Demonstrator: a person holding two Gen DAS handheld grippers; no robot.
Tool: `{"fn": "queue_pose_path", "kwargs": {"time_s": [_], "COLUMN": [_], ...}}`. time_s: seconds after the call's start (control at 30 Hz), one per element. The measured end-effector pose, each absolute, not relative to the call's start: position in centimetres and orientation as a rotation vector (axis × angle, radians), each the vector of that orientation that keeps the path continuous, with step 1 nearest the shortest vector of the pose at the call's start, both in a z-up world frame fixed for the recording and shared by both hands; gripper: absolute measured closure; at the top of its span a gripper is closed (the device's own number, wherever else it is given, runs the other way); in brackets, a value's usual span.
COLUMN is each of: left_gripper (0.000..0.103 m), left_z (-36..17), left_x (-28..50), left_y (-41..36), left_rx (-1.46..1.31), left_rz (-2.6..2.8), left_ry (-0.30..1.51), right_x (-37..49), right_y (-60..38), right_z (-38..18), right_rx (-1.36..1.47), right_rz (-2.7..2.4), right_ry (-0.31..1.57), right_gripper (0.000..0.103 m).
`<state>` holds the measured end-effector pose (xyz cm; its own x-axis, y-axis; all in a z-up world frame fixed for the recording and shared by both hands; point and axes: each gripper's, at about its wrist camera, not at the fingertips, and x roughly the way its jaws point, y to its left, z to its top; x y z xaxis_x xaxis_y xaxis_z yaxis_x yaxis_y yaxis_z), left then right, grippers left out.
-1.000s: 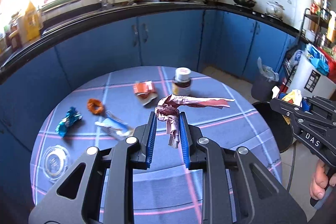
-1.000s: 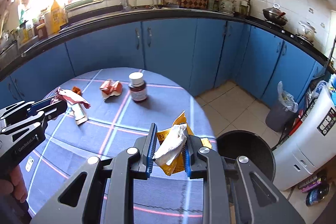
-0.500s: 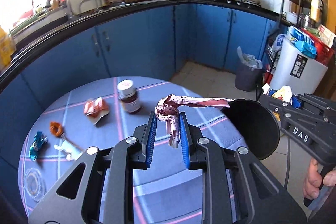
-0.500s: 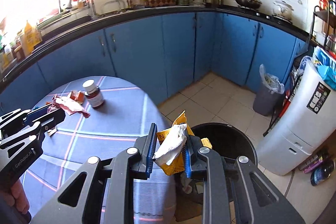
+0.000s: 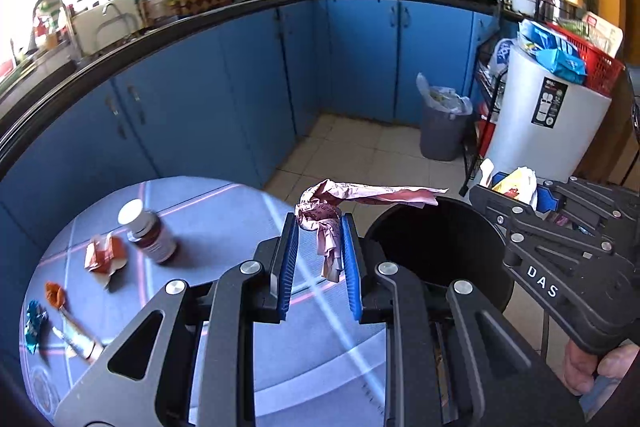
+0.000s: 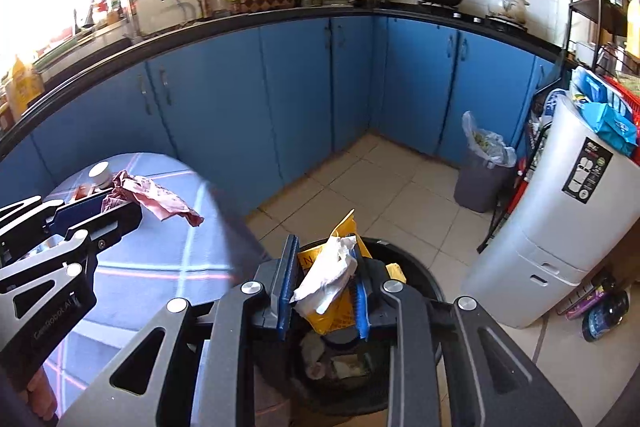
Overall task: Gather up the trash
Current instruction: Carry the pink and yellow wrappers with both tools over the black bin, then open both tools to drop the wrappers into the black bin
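Observation:
My left gripper (image 5: 318, 263) is shut on a crumpled pink wrapper (image 5: 332, 211) and holds it over the table's right edge, beside the black trash bin (image 5: 440, 247). The wrapper also shows in the right wrist view (image 6: 156, 197). My right gripper (image 6: 324, 291) is shut on a yellow wrapper with white tissue (image 6: 332, 275), directly above the open black bin (image 6: 424, 279), which has trash inside. The right gripper also shows in the left wrist view (image 5: 516, 191).
On the round blue table (image 5: 224, 223) lie a brown pill bottle (image 5: 146, 231), an orange-red wrapper (image 5: 102, 255), an orange scrap (image 5: 54, 293), a blue foil wrapper (image 5: 34, 321) and a tube (image 5: 78, 339). A grey lined bin (image 5: 442, 123) and a white appliance (image 5: 544, 123) stand behind.
Both grippers have swung right with their trash. The right gripper has gone from the table's edge to above the black bin, and the left has reached the table's right edge.

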<state>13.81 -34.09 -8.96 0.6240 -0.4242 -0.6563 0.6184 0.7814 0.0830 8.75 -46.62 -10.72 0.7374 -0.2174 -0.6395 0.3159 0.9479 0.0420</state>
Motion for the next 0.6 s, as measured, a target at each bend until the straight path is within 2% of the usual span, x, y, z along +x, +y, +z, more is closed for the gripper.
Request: {"fn": "queue_pose_path", "kwargs": {"time_s": [0.07, 0.13, 0.17, 0.2, 0.6], "left_gripper": [0.080, 0.080, 0.080, 0.080, 0.080], "left_z": [-9.2, -9.3, -9.4, -9.4, -9.8], "left_x": [13.9, 14.0, 14.0, 14.1, 13.5], "left_y": [-35.2, -36.2, -36.5, -36.9, -40.2], "left_rx": [0.326, 0.336, 0.339, 0.343, 0.354], "left_rz": [-0.622, -0.631, -0.636, -0.640, -0.702], "left_ry": [0.665, 0.664, 0.664, 0.664, 0.676], "right_x": [8.9, 9.1, 9.0, 8.5, 7.5], "right_y": [-47.3, -47.9, -48.1, -48.3, -50.4], "right_z": [-11.1, -11.5, -11.6, -11.5, -12.4], "right_rx": [0.151, 0.144, 0.136, 0.124, 0.134], "right_rz": [-0.312, -0.342, -0.363, -0.395, -0.447], "right_ry": [0.682, 0.692, 0.691, 0.654, 0.654], "right_gripper": [0.075, 0.043, 0.020, 0.016, 0.016]}}
